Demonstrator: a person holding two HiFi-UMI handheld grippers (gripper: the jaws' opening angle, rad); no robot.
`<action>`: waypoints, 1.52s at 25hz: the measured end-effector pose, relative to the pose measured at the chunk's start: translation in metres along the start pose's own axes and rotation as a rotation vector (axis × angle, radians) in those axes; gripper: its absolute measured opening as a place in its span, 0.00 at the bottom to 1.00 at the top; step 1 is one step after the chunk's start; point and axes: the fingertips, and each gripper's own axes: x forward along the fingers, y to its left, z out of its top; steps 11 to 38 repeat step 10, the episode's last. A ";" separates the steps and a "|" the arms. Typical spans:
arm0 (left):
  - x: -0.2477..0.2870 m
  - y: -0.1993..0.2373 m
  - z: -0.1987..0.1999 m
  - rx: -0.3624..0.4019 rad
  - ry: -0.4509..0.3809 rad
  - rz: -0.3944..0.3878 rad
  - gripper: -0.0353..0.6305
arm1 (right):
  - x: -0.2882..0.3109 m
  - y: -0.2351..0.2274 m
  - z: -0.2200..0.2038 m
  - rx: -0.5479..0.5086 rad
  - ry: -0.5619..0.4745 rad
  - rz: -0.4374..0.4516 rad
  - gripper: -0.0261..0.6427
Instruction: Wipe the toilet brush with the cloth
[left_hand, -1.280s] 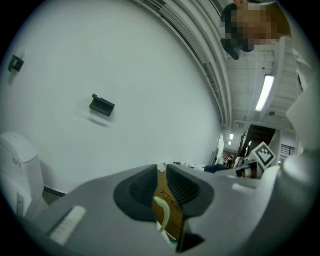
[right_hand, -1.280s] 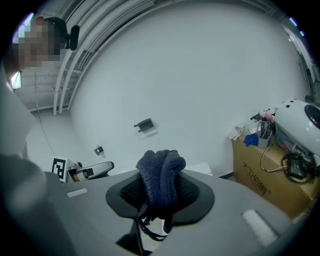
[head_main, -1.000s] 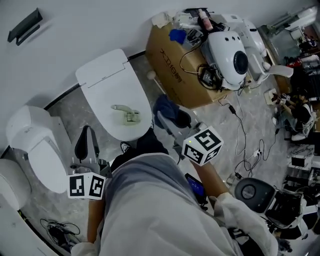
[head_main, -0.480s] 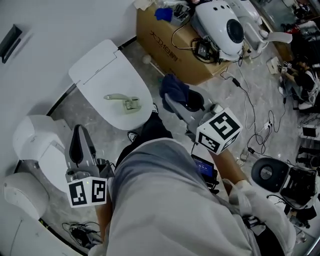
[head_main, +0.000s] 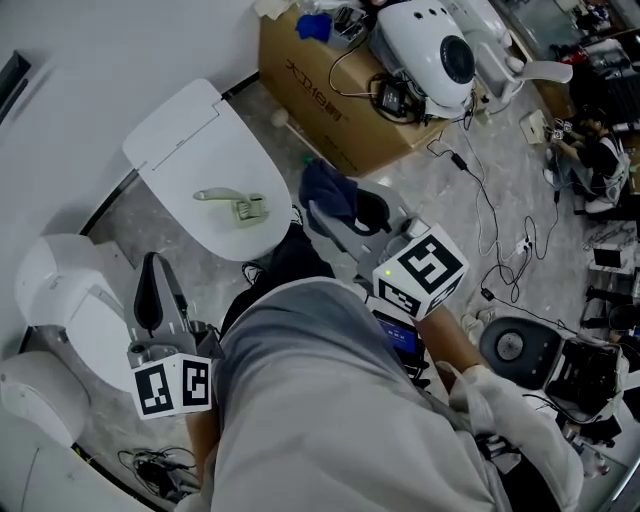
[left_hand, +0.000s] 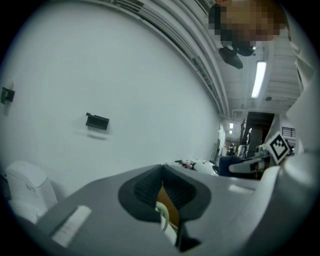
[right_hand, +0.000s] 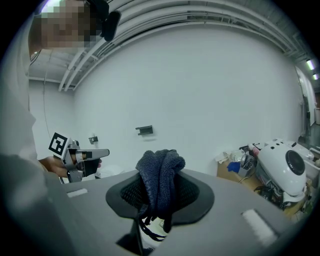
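On the toilet lid (head_main: 200, 140), near its front edge, the brush (head_main: 230, 201) lies flat, clear of both grippers. We hold the right gripper (right_hand: 159, 192) just off that front edge, fingers clamped on the dark cloth (right_hand: 160, 167). We hold the left gripper (left_hand: 161, 172) off the lid's left side, fingers together, gripping nothing.

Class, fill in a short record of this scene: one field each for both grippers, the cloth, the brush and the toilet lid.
left gripper: jaws together, nothing held
right gripper: jaws shut on cloth
cloth: dark blue, bunched, sticking up past the jaws
toilet brush: pale green, lies on toilet lid, untouched
toilet lid: closed
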 end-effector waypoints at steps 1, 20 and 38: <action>0.000 0.000 -0.002 -0.003 0.004 0.000 0.05 | 0.001 0.001 0.000 -0.002 0.002 0.000 0.19; 0.004 -0.009 -0.011 -0.027 0.046 -0.001 0.05 | -0.003 0.000 0.002 0.011 0.023 -0.002 0.19; 0.004 -0.009 -0.011 -0.027 0.046 -0.001 0.05 | -0.003 0.000 0.002 0.011 0.023 -0.002 0.19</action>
